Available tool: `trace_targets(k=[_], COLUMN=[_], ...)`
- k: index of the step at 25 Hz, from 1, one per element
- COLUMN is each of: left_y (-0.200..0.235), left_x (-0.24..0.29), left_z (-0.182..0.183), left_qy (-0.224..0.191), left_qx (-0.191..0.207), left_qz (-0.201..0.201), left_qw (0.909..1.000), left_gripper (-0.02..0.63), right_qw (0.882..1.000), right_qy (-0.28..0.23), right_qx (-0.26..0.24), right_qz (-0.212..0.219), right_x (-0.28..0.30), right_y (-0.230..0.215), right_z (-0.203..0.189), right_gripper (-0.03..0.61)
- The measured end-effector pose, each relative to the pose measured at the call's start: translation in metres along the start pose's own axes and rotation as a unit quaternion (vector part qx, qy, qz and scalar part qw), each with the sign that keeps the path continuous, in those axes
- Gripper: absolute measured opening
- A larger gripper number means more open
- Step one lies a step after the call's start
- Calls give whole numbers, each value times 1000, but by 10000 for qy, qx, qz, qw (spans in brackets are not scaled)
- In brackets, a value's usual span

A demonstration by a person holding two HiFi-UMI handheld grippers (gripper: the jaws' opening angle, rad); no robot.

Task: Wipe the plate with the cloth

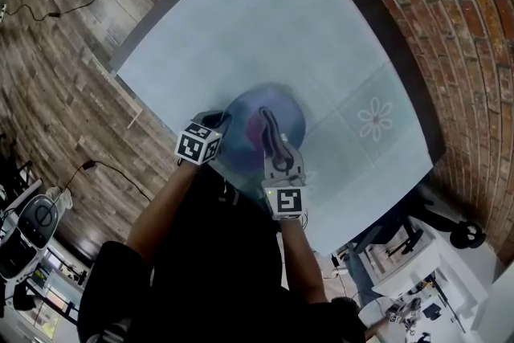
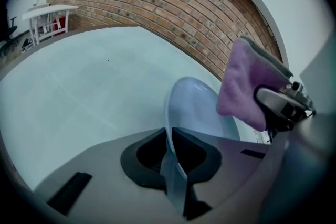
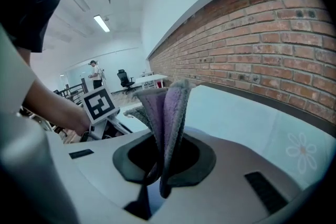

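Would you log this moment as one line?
left gripper shut on plate; right gripper shut on cloth; cloth over plate, contact unclear

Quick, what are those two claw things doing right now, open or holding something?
Left gripper: closed on the rim of the plate.
Right gripper: closed on the purple cloth.

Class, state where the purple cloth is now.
The right gripper view shows the cloth pinched in the right gripper; in the head view it is over the plate that the left gripper holds by its rim.
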State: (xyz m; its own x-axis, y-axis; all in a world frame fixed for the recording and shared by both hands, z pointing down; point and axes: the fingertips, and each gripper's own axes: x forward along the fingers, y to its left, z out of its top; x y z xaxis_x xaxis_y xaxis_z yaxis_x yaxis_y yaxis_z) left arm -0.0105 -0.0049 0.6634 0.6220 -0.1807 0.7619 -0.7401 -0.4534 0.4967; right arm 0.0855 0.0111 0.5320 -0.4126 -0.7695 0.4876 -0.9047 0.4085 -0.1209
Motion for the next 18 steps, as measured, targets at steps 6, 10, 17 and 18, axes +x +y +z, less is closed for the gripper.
trace_targets(k=[6,10,17,18], left_y=[3,4,1,1], left_x=[-1,1,4,4], left_z=[-12,-9,-7,-7], left_qy=[142,179,216,220], left_qx=[-37,-29,109,121], left_qz=[-206,-332,-332,-330], left_qw=[9997,9993,9992,9991], left_gripper=[57,55,55,55], right_qw=[9965,9900,9762,9747], right_qy=[579,919,1337,1386], right_qx=[-420,-836,-1430,-1462], right_qz=[428,669,936,966], right_x=[25,49,81,84], right_y=[22,32,39,39], right_z=[-34,-51,-71,-74], right_gripper=[60,60,60,60])
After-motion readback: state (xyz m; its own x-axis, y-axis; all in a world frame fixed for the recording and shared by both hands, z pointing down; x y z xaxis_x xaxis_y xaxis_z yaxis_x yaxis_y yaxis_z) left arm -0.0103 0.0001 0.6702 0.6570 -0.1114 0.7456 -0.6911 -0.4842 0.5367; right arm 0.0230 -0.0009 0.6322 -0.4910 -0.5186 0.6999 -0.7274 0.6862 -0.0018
